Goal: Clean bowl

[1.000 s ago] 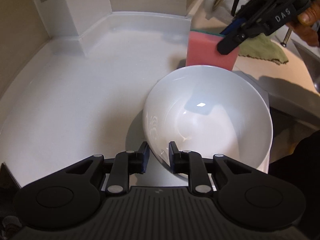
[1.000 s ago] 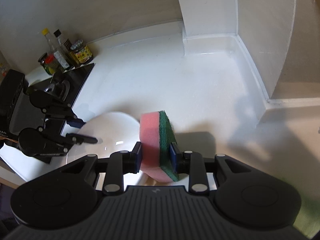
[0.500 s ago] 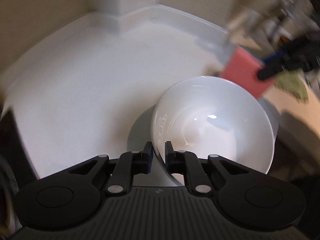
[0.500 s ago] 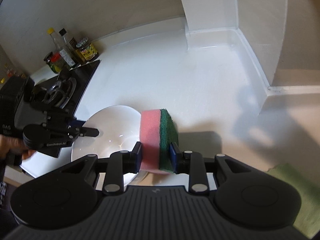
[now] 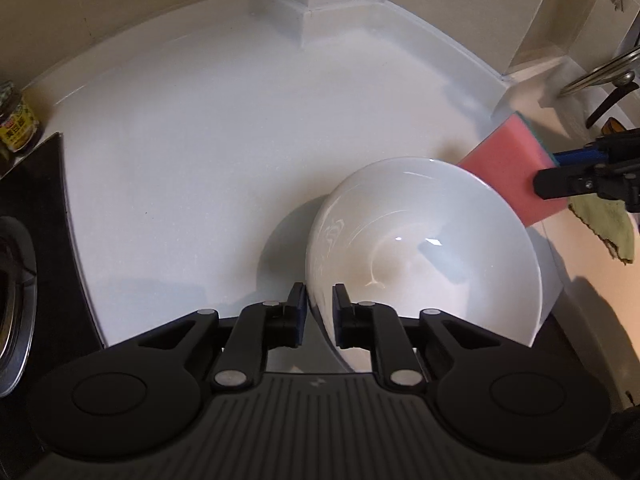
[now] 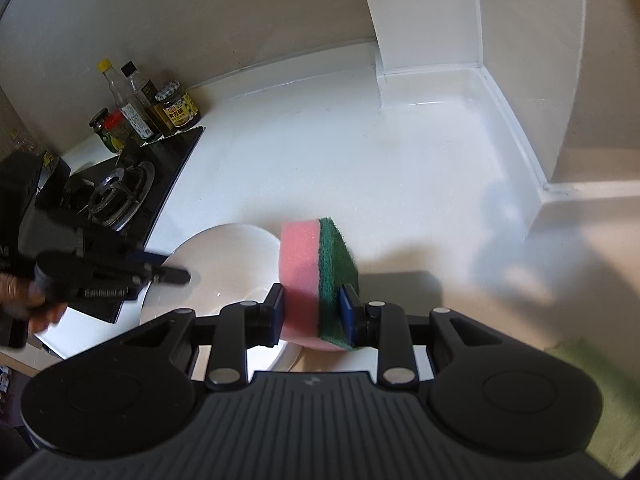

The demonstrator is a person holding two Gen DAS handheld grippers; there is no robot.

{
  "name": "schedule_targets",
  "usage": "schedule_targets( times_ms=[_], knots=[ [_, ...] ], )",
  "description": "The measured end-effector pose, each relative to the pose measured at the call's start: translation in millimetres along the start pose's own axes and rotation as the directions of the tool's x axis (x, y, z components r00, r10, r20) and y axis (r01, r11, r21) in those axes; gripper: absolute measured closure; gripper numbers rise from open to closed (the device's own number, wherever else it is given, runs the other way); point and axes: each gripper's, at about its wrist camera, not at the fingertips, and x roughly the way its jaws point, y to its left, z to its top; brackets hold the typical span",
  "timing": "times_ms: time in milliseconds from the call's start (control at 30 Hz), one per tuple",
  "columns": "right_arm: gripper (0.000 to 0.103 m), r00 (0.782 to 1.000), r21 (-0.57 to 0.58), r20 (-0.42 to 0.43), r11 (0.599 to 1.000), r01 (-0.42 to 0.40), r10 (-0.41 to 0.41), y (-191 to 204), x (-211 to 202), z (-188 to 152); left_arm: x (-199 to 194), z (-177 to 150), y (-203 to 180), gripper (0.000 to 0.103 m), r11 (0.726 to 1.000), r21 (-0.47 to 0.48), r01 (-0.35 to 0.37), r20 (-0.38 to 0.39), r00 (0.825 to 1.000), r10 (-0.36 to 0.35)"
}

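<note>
A white bowl [image 5: 424, 248] is held tilted above the white counter. My left gripper [image 5: 320, 304] is shut on its near rim, one finger inside and one outside. The bowl also shows in the right wrist view [image 6: 224, 264] with the left gripper [image 6: 176, 276] on its left rim. My right gripper [image 6: 314, 312] is shut on a pink and green sponge [image 6: 316, 276], held upright just right of the bowl. In the left wrist view the sponge [image 5: 512, 172] sits behind the bowl's far right rim, with the right gripper [image 5: 560, 172] on it.
A white counter [image 5: 200, 160] runs to a corner with a white column [image 6: 424, 20]. A gas hob [image 6: 116, 196] and several sauce bottles [image 6: 140, 108] stand at the left. A green cloth [image 5: 604, 224] lies at the right. A pan lid [image 5: 600, 72] leans at the far right.
The left gripper has swung left with the bowl, so the counter corner and hob edge come into view. The sponge has stayed close behind the bowl's right rim.
</note>
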Motion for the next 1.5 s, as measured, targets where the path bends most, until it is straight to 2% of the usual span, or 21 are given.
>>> schedule_targets(
  times_ms=[33,133,167,200,233,333,400,500,600,633,700,833,900,967,1033,1133,1233,1300,1333,1400,1500],
  knots=[
    [0.078,1.0,-0.01,-0.009,1.0,-0.003,0.003,0,-1,0,1,2,0,0.095,1.0,0.024,0.002,-0.001,1.0,-0.002],
    [0.078,0.999,-0.022,-0.029,1.0,-0.014,0.014,-2,-2,4,8,10,-5,0.093,0.971,0.239,0.019,-0.011,1.0,-0.017],
    [0.078,0.999,-0.021,-0.034,1.0,-0.018,0.017,-4,-1,6,11,14,-8,0.092,0.945,0.325,0.038,-0.017,0.999,-0.034],
    [0.078,0.999,-0.028,-0.036,0.999,-0.017,0.016,-4,0,8,13,17,-12,0.091,0.906,0.419,0.058,-0.023,0.998,-0.053],
    [0.078,0.999,-0.048,-0.036,0.999,-0.005,0.003,-3,3,12,14,18,-13,0.09,0.878,0.473,0.07,-0.027,0.997,-0.066],
    [0.078,1.0,-0.052,-0.025,0.999,0.004,-0.005,-3,7,16,19,32,-6,0.091,0.872,0.471,0.137,-0.062,0.991,-0.123],
    [0.078,1.0,-0.036,-0.02,0.999,0.0,-0.001,-5,7,16,16,35,2,0.09,0.937,0.331,0.116,-0.038,0.993,-0.11],
    [0.078,1.0,-0.009,-0.005,1.0,-0.01,0.01,-6,2,8,0,19,3,0.09,0.993,0.118,0.026,0.009,1.0,-0.027],
    [0.078,1.0,0.019,0.008,1.0,-0.011,0.011,-7,-2,0,-4,1,3,0.09,0.999,-0.049,0.005,0.014,1.0,-0.005],
    [0.078,1.0,0.022,0.011,1.0,-0.008,0.007,-6,-5,-4,-2,-3,2,0.093,0.998,-0.063,-0.001,0.013,1.0,0.001],
    [0.078,1.0,0.019,0.009,1.0,-0.004,0.004,-4,-7,-8,8,-5,-2,0.094,1.0,-0.023,-0.016,0.017,1.0,0.017],
    [0.078,1.0,-0.029,-0.018,1.0,-0.01,0.009,-4,-7,-4,16,7,-2,0.094,0.991,0.137,0.002,0.009,1.0,-0.003],
    [0.078,1.0,-0.053,-0.027,0.999,-0.012,0.01,-4,-7,-1,22,18,-2,0.094,0.96,0.278,0.031,0.006,0.999,-0.034],
    [0.078,1.0,-0.062,-0.024,0.998,-0.005,0.004,-6,-5,3,26,24,-6,0.091,0.914,0.403,0.051,-0.004,0.999,-0.054],
    [0.078,1.0,-0.063,-0.018,0.998,0.008,-0.009,-8,-1,7,28,30,-9,0.091,0.887,0.456,0.077,-0.027,0.997,-0.073],
    [0.078,1.0,-0.06,-0.012,0.998,0.01,-0.011,-7,0,8,21,33,-4,0.09,0.936,0.346,0.056,-0.025,0.998,-0.051],
    [0.078,1.0,-0.026,0.002,1.0,0.003,-0.003,-8,-2,3,3,14,-3,0.089,0.981,0.193,-0.019,0.006,1.0,0.018],
    [0.078,1.0,0.011,0.012,1.0,-0.007,0.007,-10,-5,-2,-2,0,-7,0.089,0.992,0.12,-0.048,0.02,0.999,0.046],
    [0.078,1.0,0.025,0.015,1.0,-0.012,0.012,-11,-6,-5,-3,-4,-9,0.089,0.991,0.119,-0.06,0.033,0.998,0.057],
    [0.078,1.0,0.026,0.011,1.0,-0.017,0.017,-10,-8,-7,-3,-8,-12,0.09,0.987,0.142,-0.077,0.054,0.996,0.07],
    [0.078,1.0,0.011,0.005,1.0,-0.023,0.023,-11,-3,-1,3,2,-13,0.089,0.98,0.193,-0.048,0.028,0.999,0.044]
  ],
)
